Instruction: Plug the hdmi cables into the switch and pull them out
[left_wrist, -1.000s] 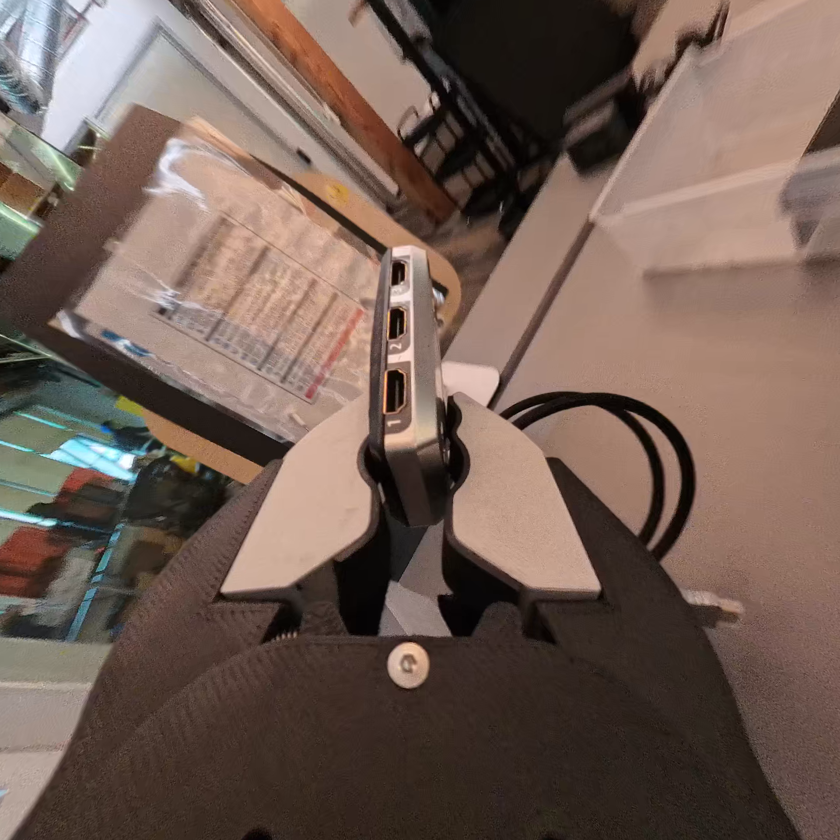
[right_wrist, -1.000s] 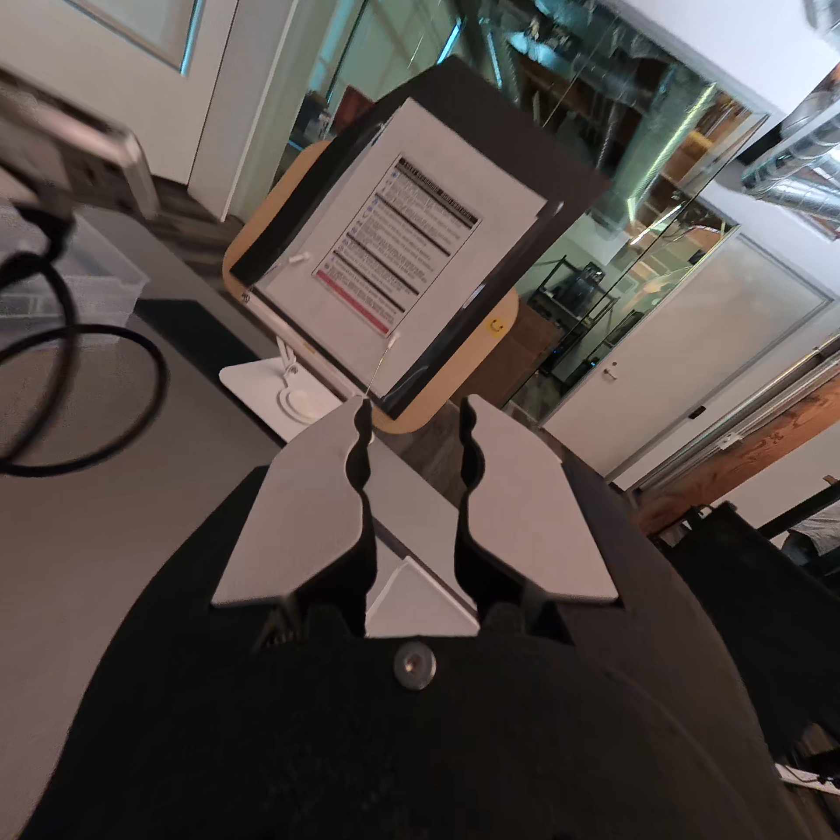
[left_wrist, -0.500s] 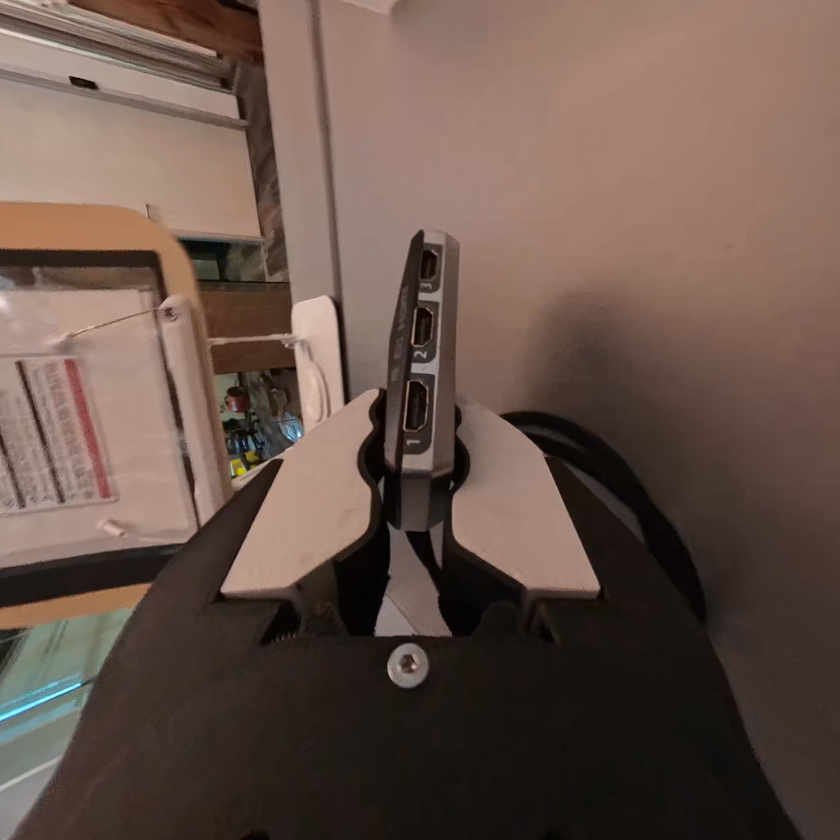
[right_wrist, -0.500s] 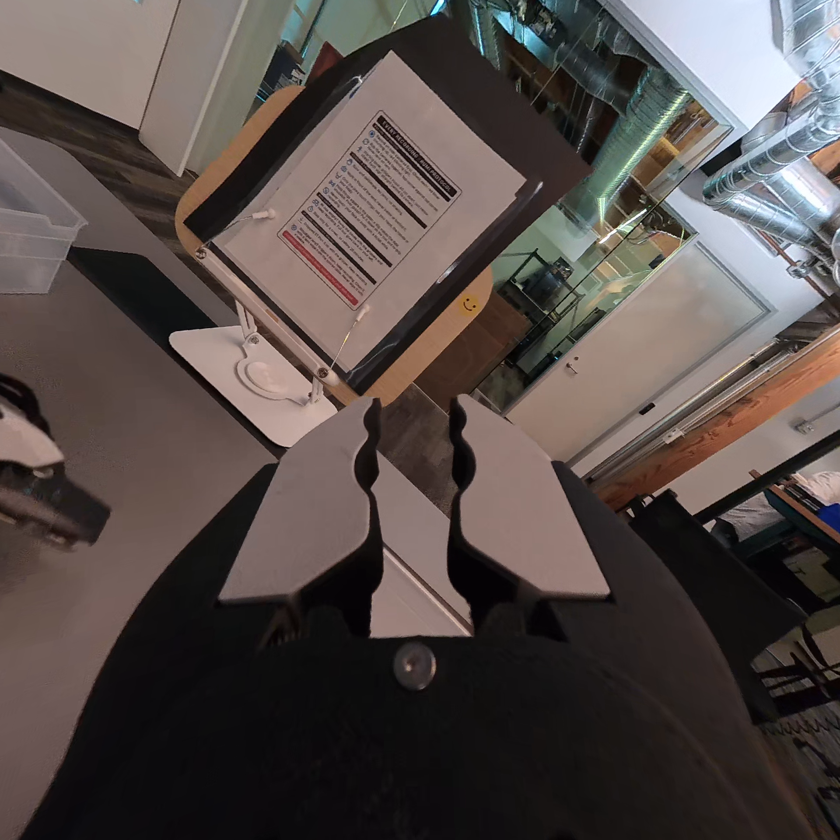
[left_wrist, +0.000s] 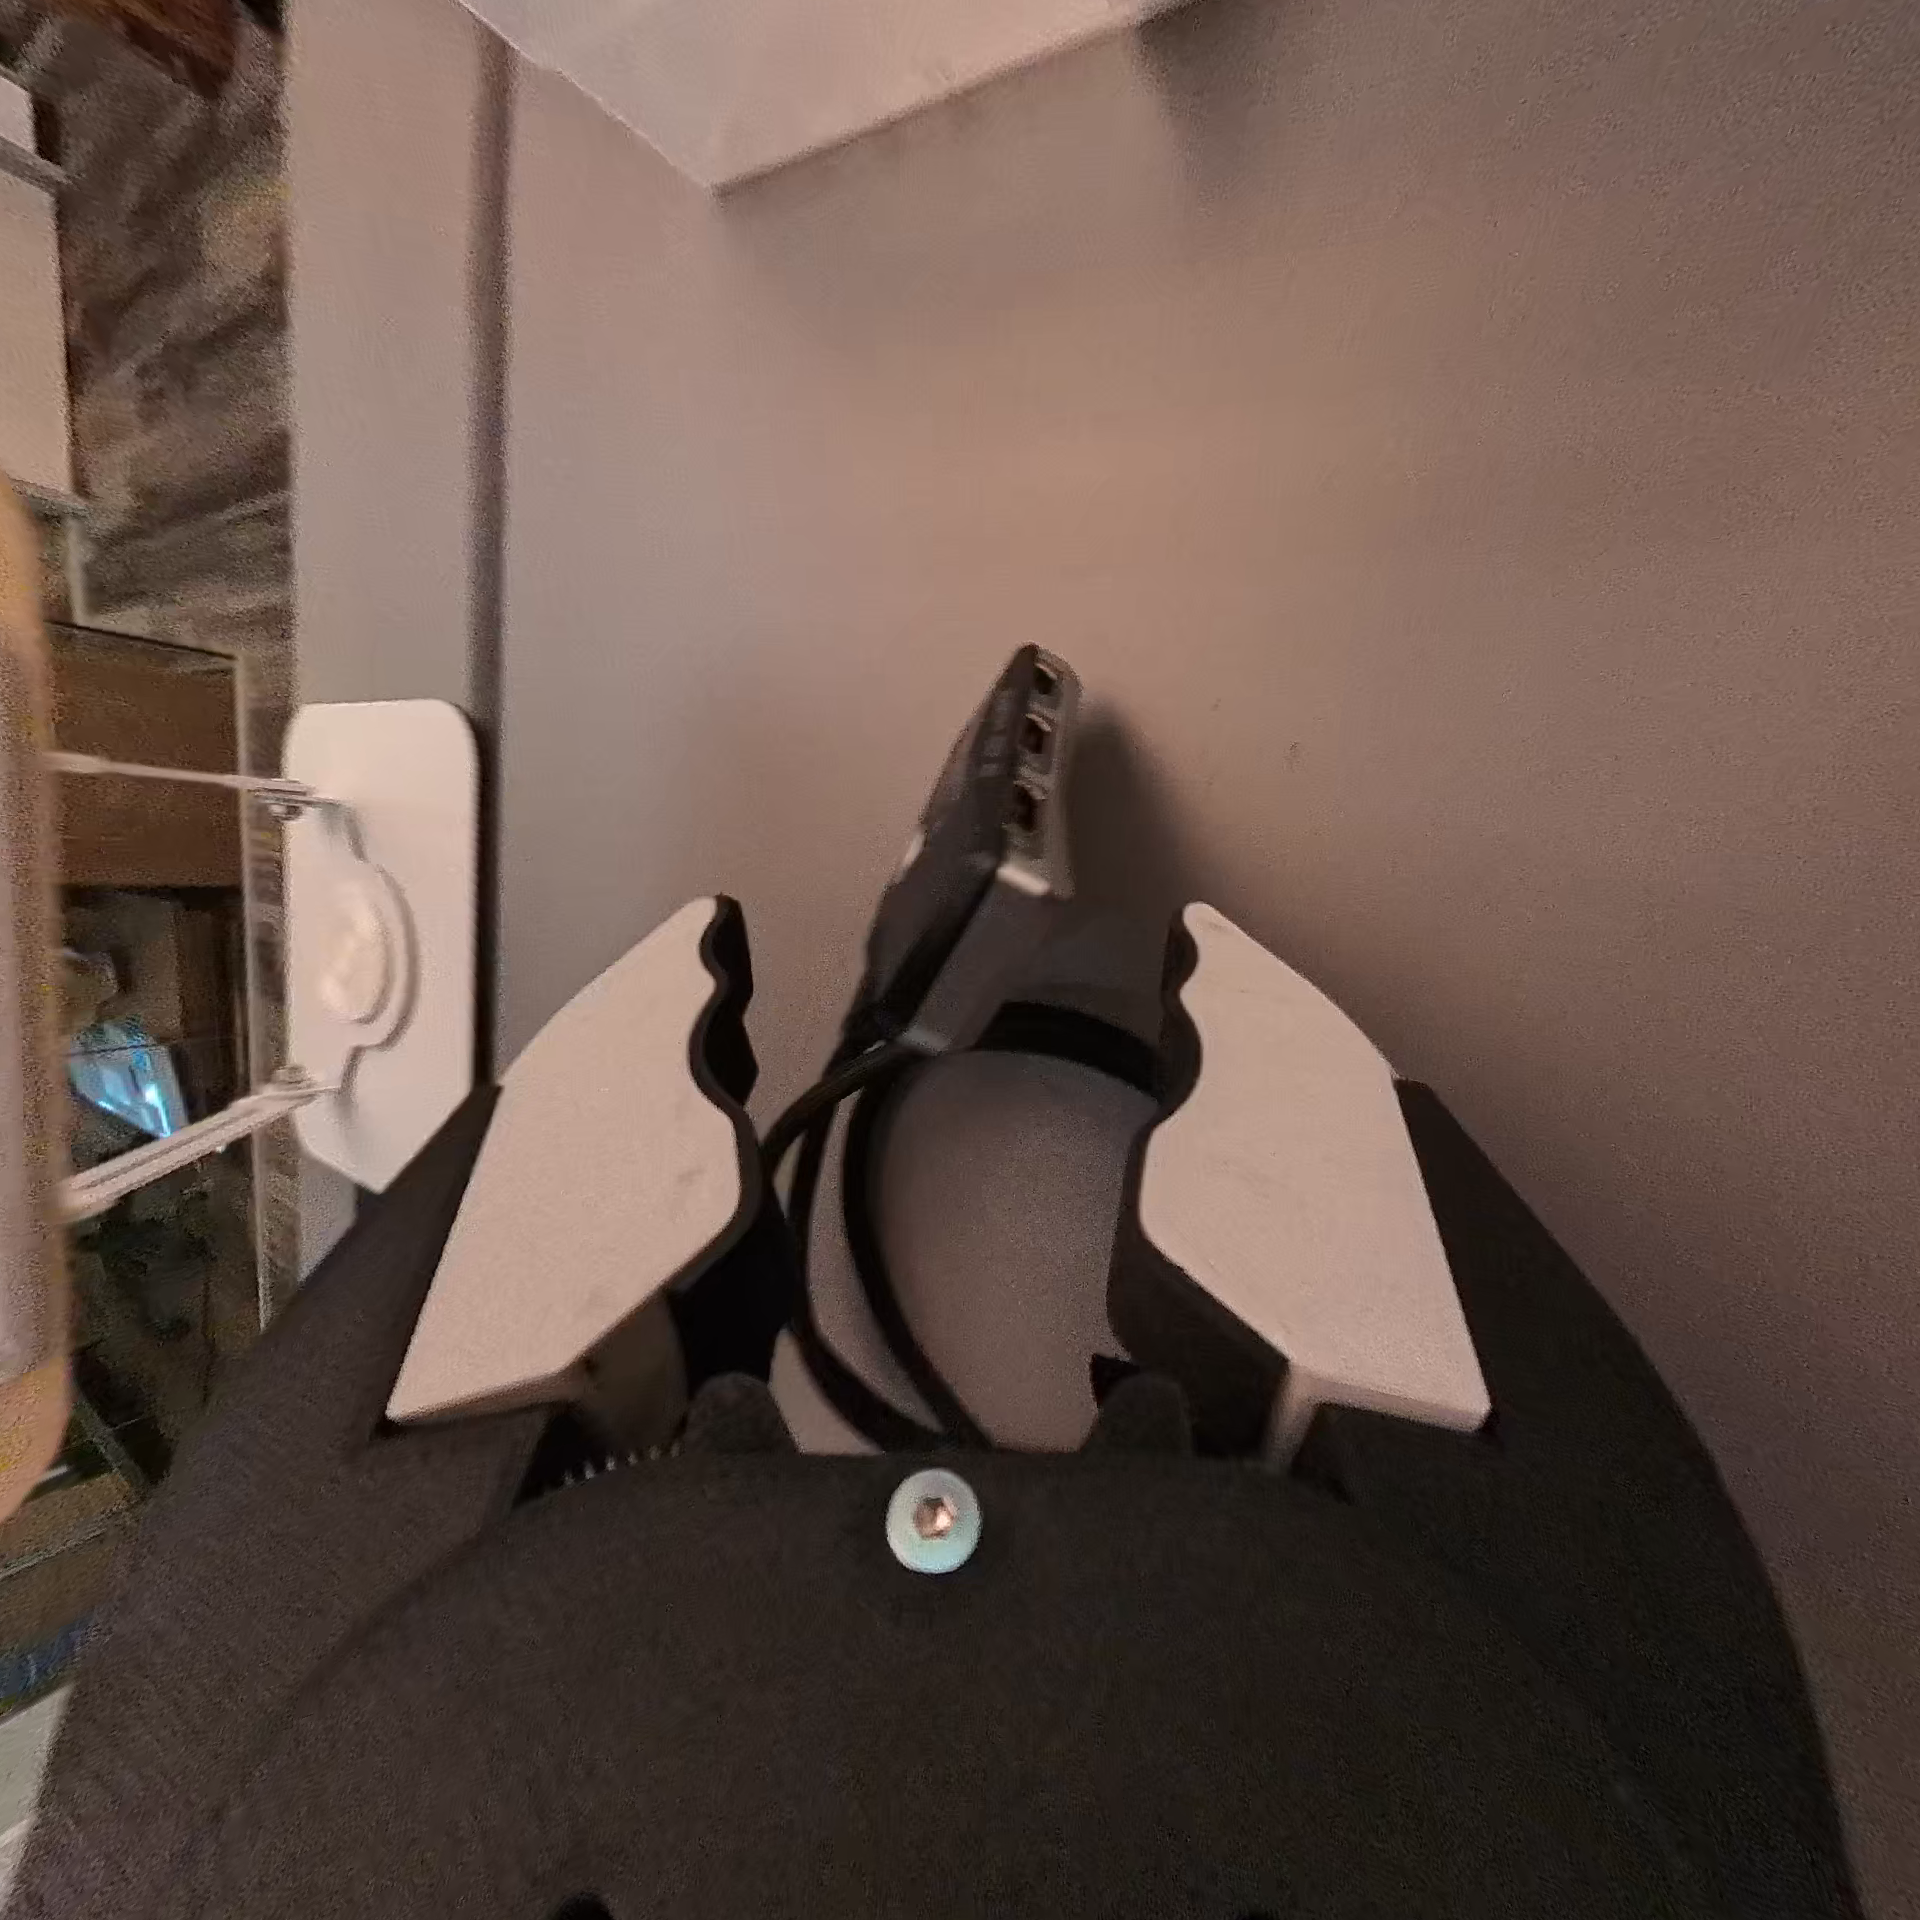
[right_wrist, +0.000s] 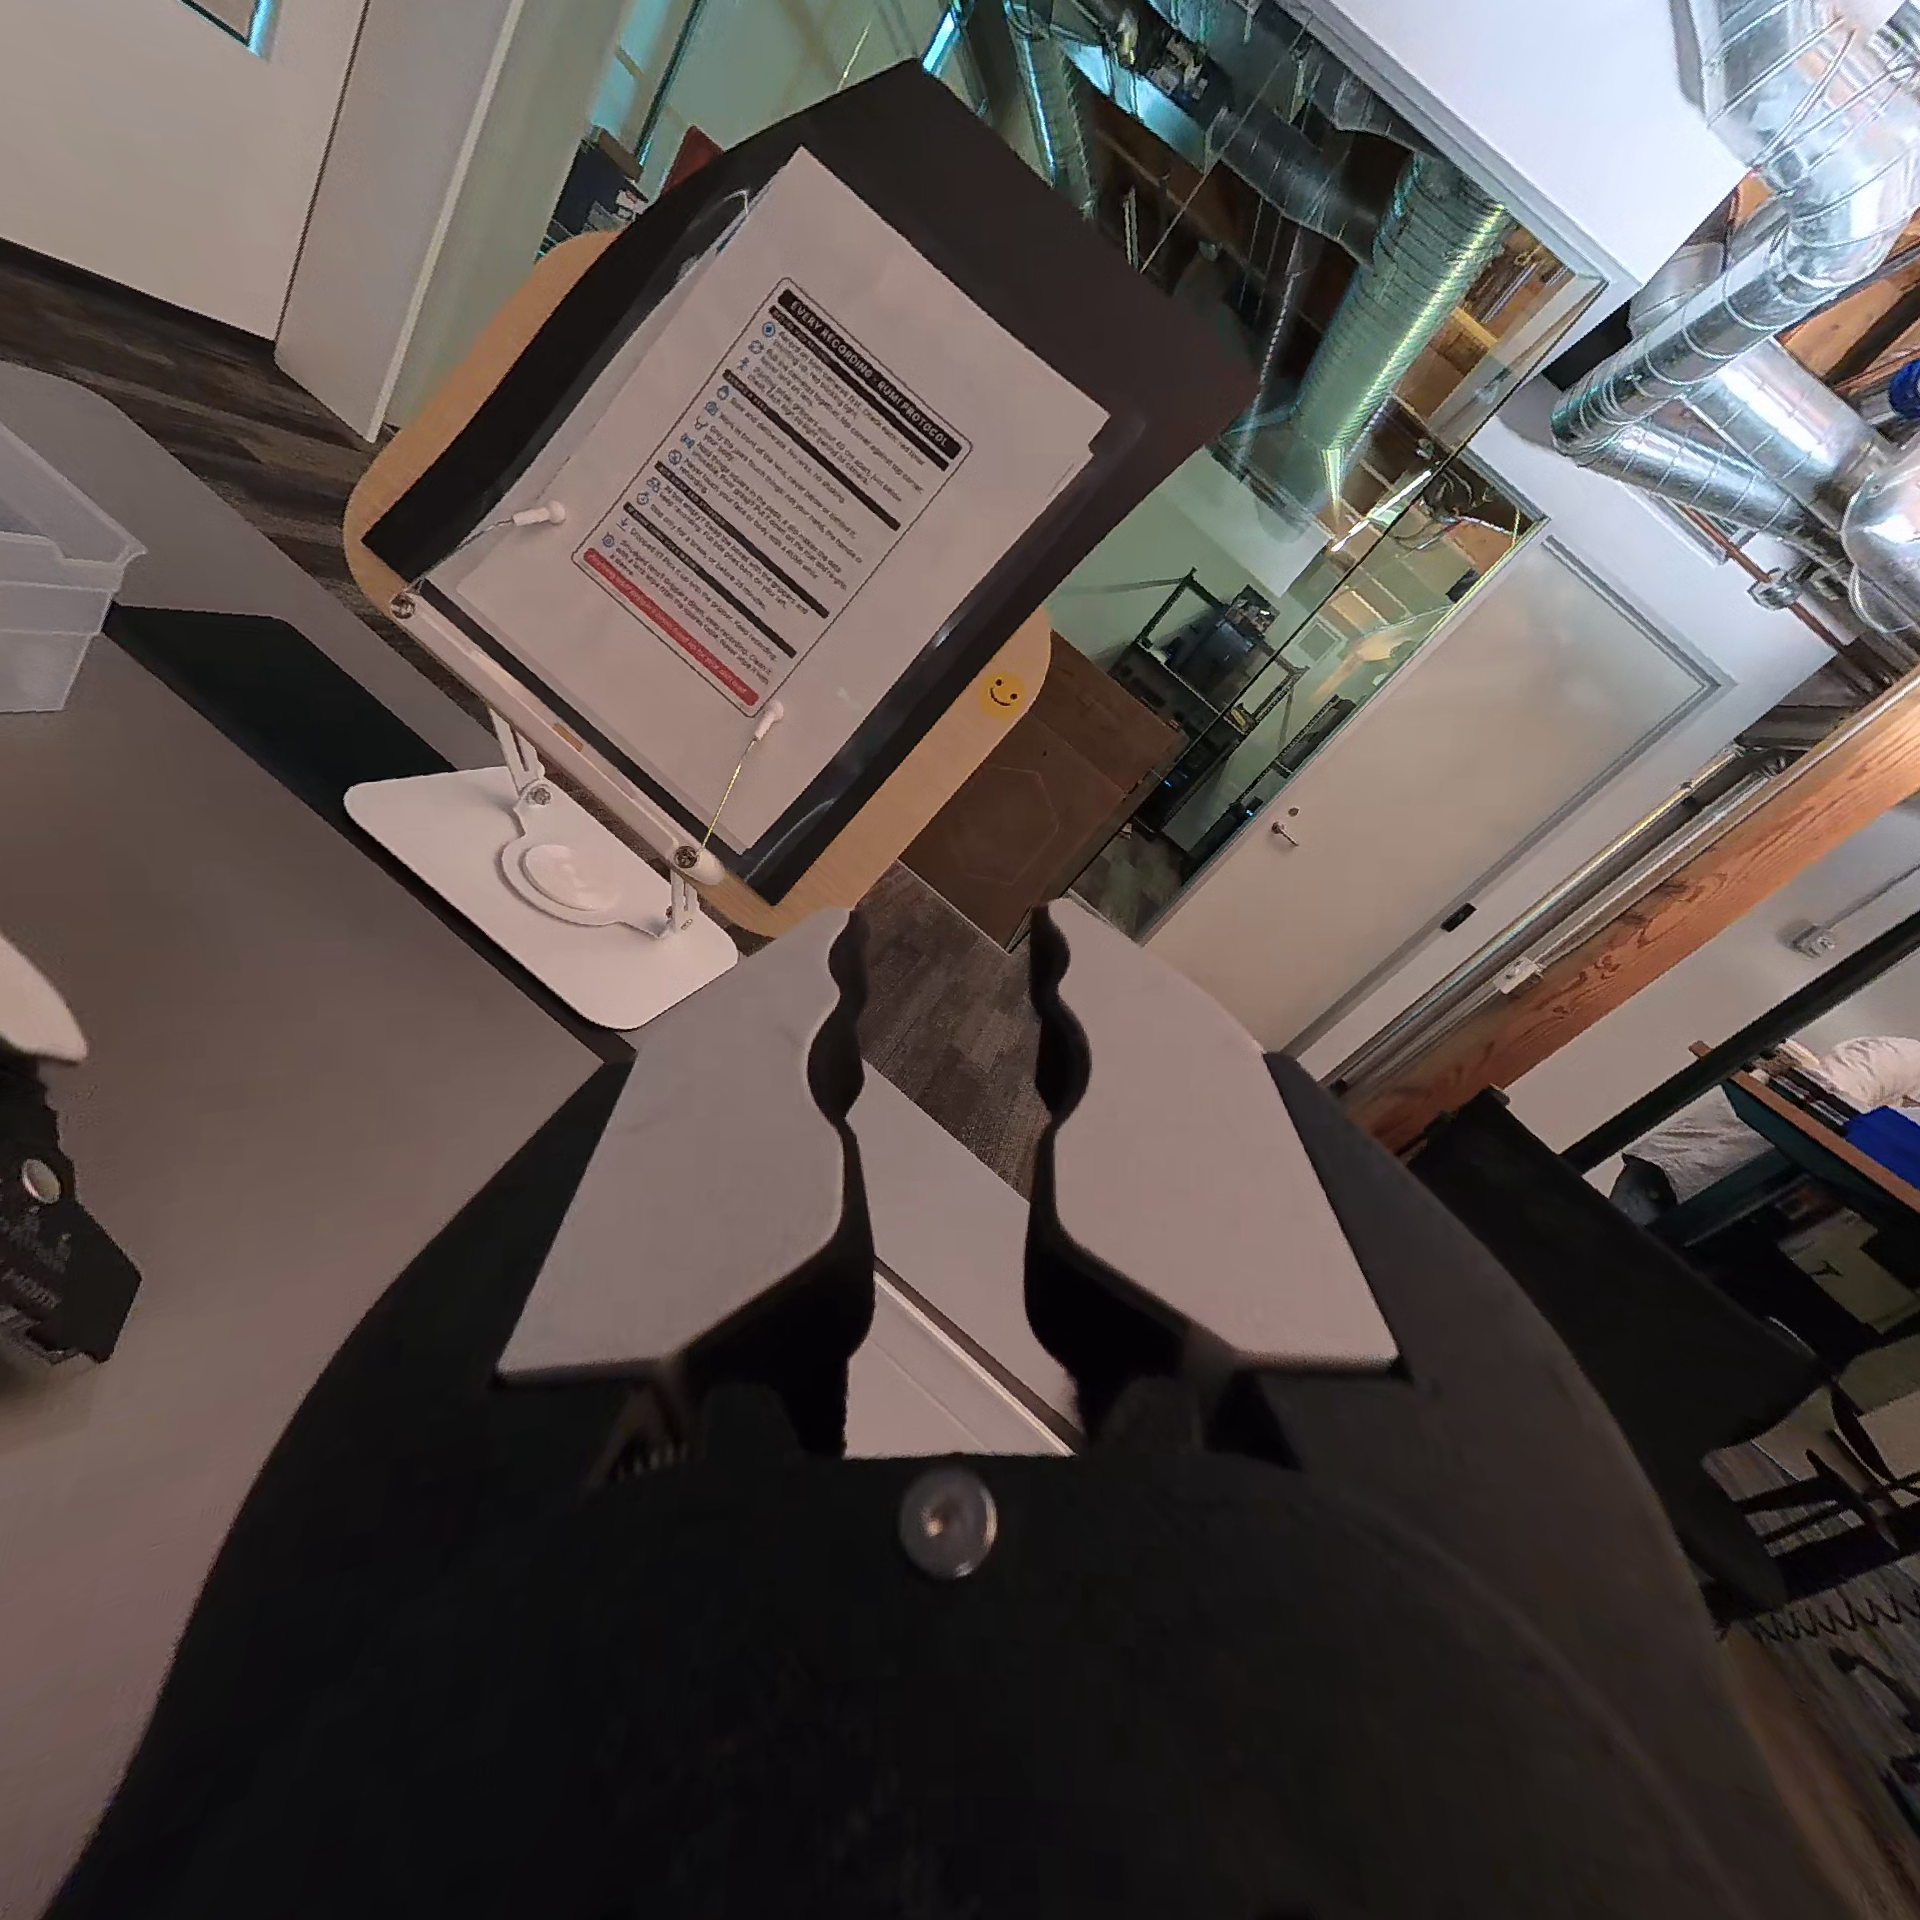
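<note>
The grey HDMI switch (left_wrist: 987, 831) lies free on the grey table (left_wrist: 1455, 520), tilted, its row of three ports facing up and to the right, none of them with a plug in it; its own black cable (left_wrist: 831, 1122) loops back from its near end between the fingers of the left gripper (left_wrist: 961, 977), whose jaws stand wide apart with neither finger touching the switch. Half a second earlier those same jaws were clamped on the switch's near end, holding it upright off the table; they have since let go and spread. To the left of the switch, the white base (left_wrist: 379, 935) of a document stand sits at the table's edge. In the right wrist view, the right gripper (right_wrist: 940, 961) hangs above the table with its jaws at a narrow gap and nothing between them, much as it did half a second before, its view only slightly shifted. Ahead of it the stand holds a printed sheet (right_wrist: 769, 488) against a black backing, and part of the left gripper's black body shows at the left edge; a clear plastic bin (right_wrist: 52, 561) sits on the table farther left
</note>
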